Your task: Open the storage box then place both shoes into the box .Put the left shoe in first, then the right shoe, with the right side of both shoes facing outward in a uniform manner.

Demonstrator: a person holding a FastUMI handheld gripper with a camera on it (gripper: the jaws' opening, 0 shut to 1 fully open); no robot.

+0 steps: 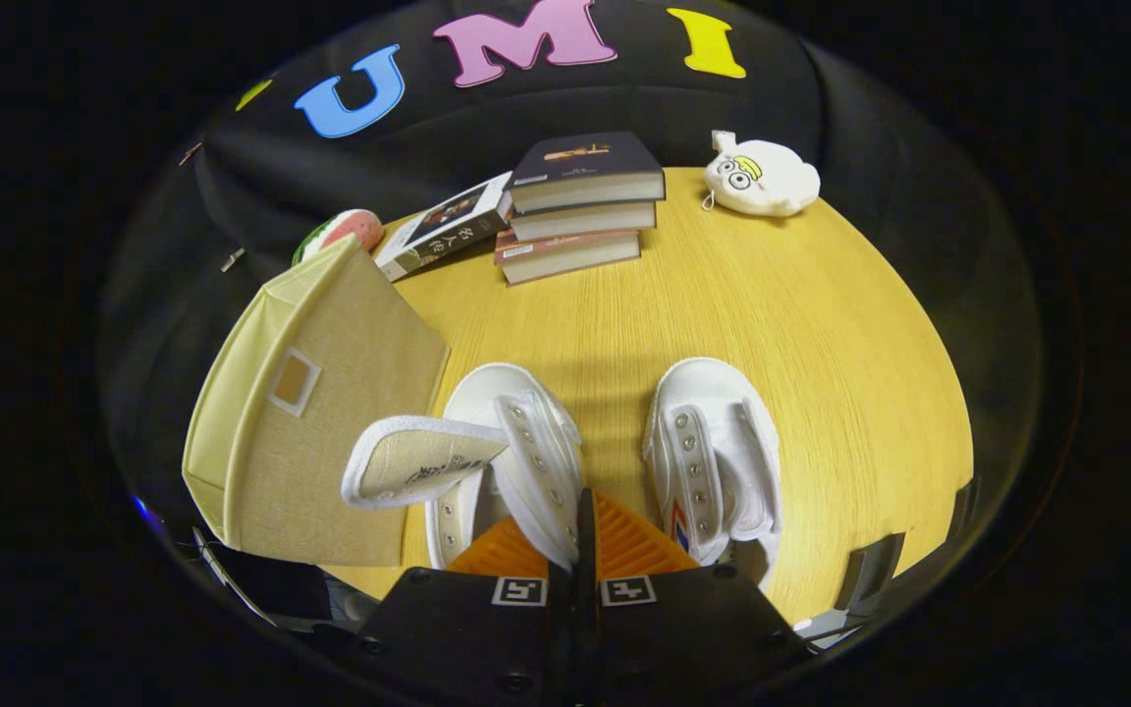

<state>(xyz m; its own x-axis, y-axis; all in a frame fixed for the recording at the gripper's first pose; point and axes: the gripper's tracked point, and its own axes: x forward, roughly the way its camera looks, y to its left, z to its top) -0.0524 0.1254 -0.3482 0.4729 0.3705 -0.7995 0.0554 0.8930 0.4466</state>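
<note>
A round wooden table [772,324] stands before black cloth. It carries two white shoes [511,452] [713,457] at its near edge, one beige storage box [330,412] at its left edge, four books [575,201], and one plush toy [760,177] at the far edge. The gripper [585,520], level, pinches the left shoe's side wall, fingers closed together.

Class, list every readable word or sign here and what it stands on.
"名人传": cover of the leaning book.
Print on the insole of the left shoe: too blurred.
Tag on the right shoe: too small.
The gripper is shut on the left shoe's eyelet flap.
</note>
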